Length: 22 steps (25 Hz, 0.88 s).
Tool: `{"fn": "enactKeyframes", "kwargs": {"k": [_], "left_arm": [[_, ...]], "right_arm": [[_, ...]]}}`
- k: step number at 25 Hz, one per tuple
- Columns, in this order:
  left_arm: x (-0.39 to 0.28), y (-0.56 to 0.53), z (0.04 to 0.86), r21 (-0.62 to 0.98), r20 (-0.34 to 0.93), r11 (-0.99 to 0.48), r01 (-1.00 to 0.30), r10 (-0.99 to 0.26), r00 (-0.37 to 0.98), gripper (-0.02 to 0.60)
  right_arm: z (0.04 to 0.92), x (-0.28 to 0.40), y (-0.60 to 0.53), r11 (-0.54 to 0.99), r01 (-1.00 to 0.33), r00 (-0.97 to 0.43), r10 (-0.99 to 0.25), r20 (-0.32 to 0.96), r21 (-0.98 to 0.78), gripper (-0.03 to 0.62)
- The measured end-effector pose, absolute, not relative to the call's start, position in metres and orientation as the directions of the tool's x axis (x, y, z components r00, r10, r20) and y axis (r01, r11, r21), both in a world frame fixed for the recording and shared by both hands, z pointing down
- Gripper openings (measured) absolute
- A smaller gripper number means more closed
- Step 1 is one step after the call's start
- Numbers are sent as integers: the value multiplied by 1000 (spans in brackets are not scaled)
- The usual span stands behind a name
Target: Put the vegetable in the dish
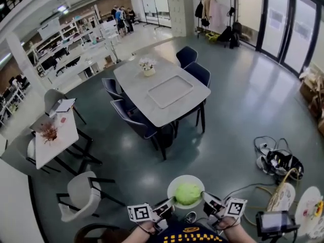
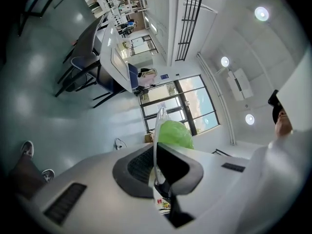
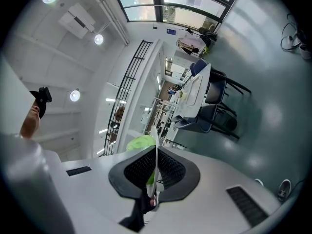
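Dish (image 1: pixel 173 185), white, is held in the air at 6 o'clock of the head view, above grey floor (image 1: pixel 243 110). Vegetable (image 1: pixel 188 193), a pale green leafy lump, is seated in the dish. The rim is pinched at its 8 o'clock by left gripper (image 1: pixel 164 206) and at its 4 o'clock by right gripper (image 1: pixel 206 201). In each gripper view both jaws are seen clamped on the edge-on rim. Grey table (image 1: pixel 152 80) is noted at 12 o'clock, well apart.
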<state>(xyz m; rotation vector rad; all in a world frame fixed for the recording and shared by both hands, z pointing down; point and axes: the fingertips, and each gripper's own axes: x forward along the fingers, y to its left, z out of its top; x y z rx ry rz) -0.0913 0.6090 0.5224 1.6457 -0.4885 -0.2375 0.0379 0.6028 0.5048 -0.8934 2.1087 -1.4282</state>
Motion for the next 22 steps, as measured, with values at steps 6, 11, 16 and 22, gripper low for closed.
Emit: {"fn": "enactKeyframes", "kwargs": {"k": [6, 11, 16, 22], "left_arm": [[-92, 585, 530, 965, 148, -131, -227, -442, 885, 11], [-82, 555, 533, 978, 144, -76, -194, -424, 894, 11], [-64, 501, 525, 973, 76, -176, -152, -376, 924, 11], [-64, 432, 510, 968, 43, -218, -125, -346, 937, 11]], "right_arm": [[506, 41, 581, 256, -259, -697, -717, -3, -931, 14], [516, 54, 553, 208, -301, -668, -742, 50, -931, 14], [508, 66, 510, 219, -301, -630, -776, 22, -928, 14], [492, 69, 446, 225, -376, -604, -795, 54, -899, 14]]}}
